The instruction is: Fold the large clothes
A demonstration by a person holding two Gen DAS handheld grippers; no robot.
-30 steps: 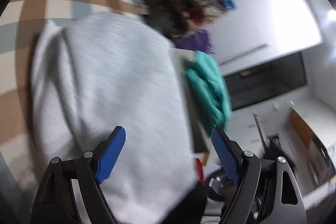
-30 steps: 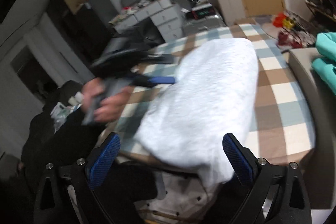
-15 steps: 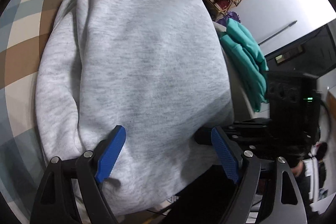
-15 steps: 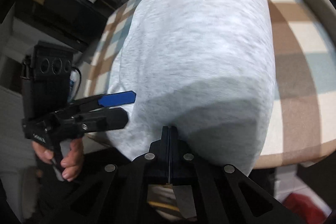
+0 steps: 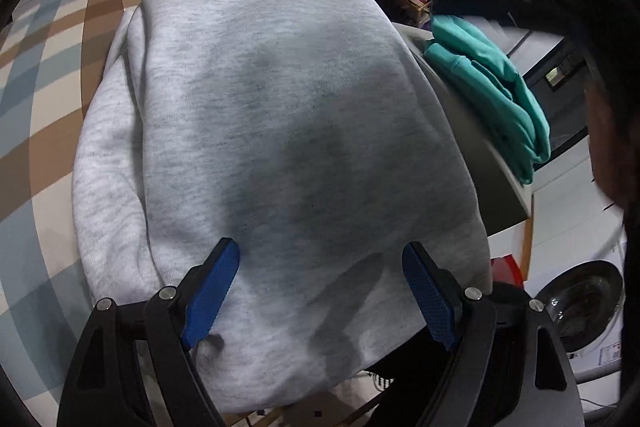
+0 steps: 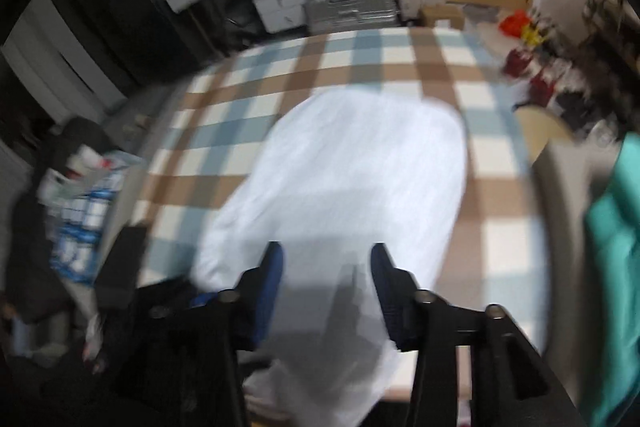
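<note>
The grey sweatshirt (image 5: 288, 131) lies folded on the checked desk (image 5: 44, 99), its near hem drooping over the edge. It looks soft, thick and floppy; that hem's corners seem best to pinch. Left tool (image 5: 320, 291) hangs released above it; right tool (image 6: 326, 291) is opening, gripping nothing. Teal clothes (image 5: 488, 83) lie beside it.

A heather-grey sweatshirt (image 5: 280, 131) fills the space ahead of the blue-padded fingers (image 5: 210, 285). Beneath it lies a tablecloth (image 6: 400, 59) checked in brown, pale blue and cream. To the fingers' right sits a teal garment (image 5: 492, 83).
</note>
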